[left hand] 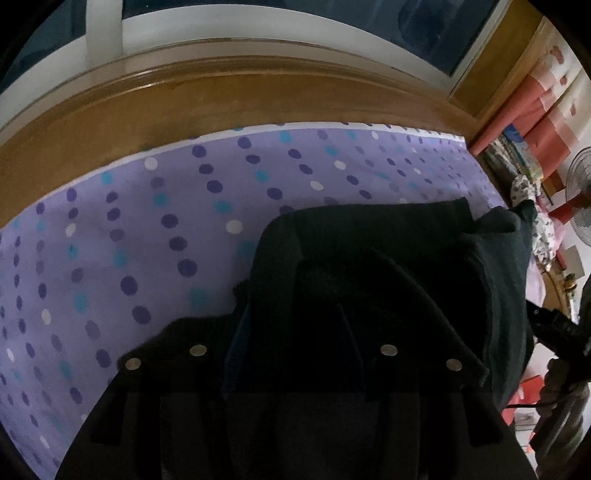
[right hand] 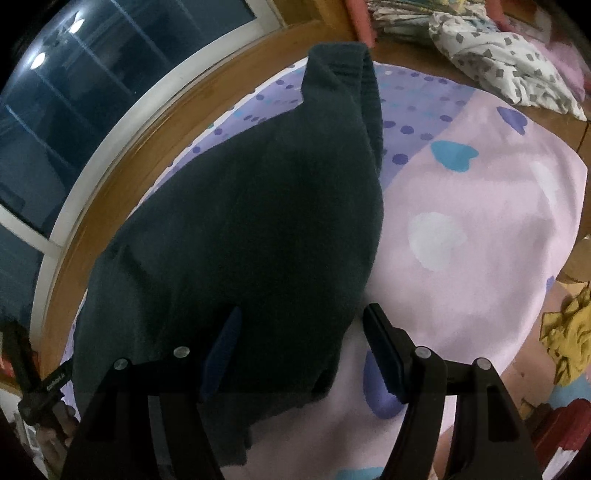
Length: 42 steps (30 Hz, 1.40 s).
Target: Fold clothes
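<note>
The dark garment (right hand: 236, 229) lay on the bed's dotted purple sheet (left hand: 110, 240), near its wooden-framed far edge (left hand: 184, 107). The right gripper (right hand: 301, 350) stood with jaws apart over the garment's near hem. The left gripper (left hand: 291, 332) was buried in dark cloth; whether it pinched the fabric could not be told.

Garment (right hand: 236, 221): very dark, near black, perhaps deep teal-green; dim light makes it hard to tell. Plain, ribbed band at its far end.
Bed sheet (left hand: 110, 240): lilac, rows of dots in dark purple, turquoise and white.
Quilt (right hand: 480, 221): pale pink with large hearts, white, turquoise, violet.
Bed frame (left hand: 184, 107): honey-brown wood, glossy.
Window frame (left hand: 103, 29): white; panes dark blue.
Right claw (right hand: 301, 350): black, blue pad on the left finger.
Crumpled cloth (right hand: 509, 66): white with grey specks.
Yellow cloth (right hand: 569, 339): mustard.
</note>
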{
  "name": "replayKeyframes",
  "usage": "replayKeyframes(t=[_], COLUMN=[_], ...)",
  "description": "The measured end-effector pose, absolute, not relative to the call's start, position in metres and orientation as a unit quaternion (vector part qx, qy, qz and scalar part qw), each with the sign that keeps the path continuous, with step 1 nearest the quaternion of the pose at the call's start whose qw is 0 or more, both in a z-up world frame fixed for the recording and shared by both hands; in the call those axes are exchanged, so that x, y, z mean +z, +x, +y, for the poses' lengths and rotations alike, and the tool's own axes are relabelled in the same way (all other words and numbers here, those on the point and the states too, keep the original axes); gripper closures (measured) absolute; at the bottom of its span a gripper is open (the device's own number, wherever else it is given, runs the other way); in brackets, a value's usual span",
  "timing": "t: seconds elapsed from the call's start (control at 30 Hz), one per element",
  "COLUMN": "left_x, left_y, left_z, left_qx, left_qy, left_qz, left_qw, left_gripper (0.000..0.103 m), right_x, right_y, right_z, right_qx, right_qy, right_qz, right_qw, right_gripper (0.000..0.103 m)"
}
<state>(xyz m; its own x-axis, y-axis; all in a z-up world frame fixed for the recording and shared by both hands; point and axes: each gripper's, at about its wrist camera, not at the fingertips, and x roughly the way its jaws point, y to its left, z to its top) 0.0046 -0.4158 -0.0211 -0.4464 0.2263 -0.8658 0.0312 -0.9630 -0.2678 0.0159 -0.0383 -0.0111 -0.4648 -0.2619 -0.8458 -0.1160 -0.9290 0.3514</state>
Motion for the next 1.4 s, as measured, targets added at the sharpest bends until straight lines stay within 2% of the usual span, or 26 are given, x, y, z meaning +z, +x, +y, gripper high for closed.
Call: replayKeyframes(t=[0.3,0.43,0.57,0.63,0.67,0.73,0.77,0.8,0.87,1.0,1.13,1.3,1.4], left_x=[-0.007,-0.021,-0.031,-0.031,-0.032,-0.031,-0.029,-0.026,-0.017,0.002,0.033,0.102,0.149], left_y=[0.010,-0.005,-0.011,-0.011,-0.010,-0.008,-0.006,-0.003,0.006,0.023,0.048,0.098,0.127], left_z=[-0.424,-0.424,-0.420,-0.420,-0.421,-0.423,-0.422,-0.421,-0.424,-0.438,-0.443,-0.470,-0.484], left_qx=[0.857,0.841,0.839,0.841,0.841,0.842,0.846,0.849,0.858,0.865,0.882,0.914,0.936], left_qy=[-0.502,-0.530,-0.529,-0.522,-0.518,-0.510,-0.504,-0.498,-0.477,-0.445,-0.399,-0.301,-0.242], left_qz=[-0.110,-0.091,-0.109,-0.127,-0.137,-0.156,-0.155,-0.158,-0.175,-0.223,-0.244,-0.273,-0.255], left_qw=[0.044,0.055,0.062,0.070,0.073,0.079,0.075,0.073,0.067,0.061,0.048,-0.002,-0.032], left_gripper=[0.056,0.056,0.057,0.060,0.071,0.081,0.085,0.087,0.088,0.090,0.090,0.090,0.090], right_x=[0.000,-0.001,-0.003,0.000,0.002,0.007,0.009,0.012,0.016,0.027,0.075,0.138,0.178], right_y=[0.021,0.019,0.016,0.013,0.012,0.010,0.010,0.009,0.007,0.005,0.018,0.029,0.034], right_z=[-0.042,-0.041,-0.041,-0.043,-0.044,-0.045,-0.046,-0.047,-0.049,-0.051,-0.034,-0.014,-0.007], right_qx=[-0.841,-0.840,-0.840,-0.845,-0.849,-0.855,-0.858,-0.861,-0.867,-0.879,-0.895,-0.914,-0.927], right_qy=[0.514,0.514,0.515,0.506,0.500,0.487,0.480,0.474,0.461,0.433,0.377,0.312,0.267], right_qz=[-0.167,-0.167,-0.167,-0.167,-0.168,-0.169,-0.169,-0.169,-0.170,-0.174,-0.202,-0.218,-0.214], right_qw=[0.043,0.038,0.034,0.041,0.047,0.058,0.063,0.068,0.079,0.102,0.128,0.142,0.157], right_gripper=[0.034,0.034,0.034,0.034,0.034,0.035,0.050,0.061,0.089,0.091,0.092,0.092,0.092])
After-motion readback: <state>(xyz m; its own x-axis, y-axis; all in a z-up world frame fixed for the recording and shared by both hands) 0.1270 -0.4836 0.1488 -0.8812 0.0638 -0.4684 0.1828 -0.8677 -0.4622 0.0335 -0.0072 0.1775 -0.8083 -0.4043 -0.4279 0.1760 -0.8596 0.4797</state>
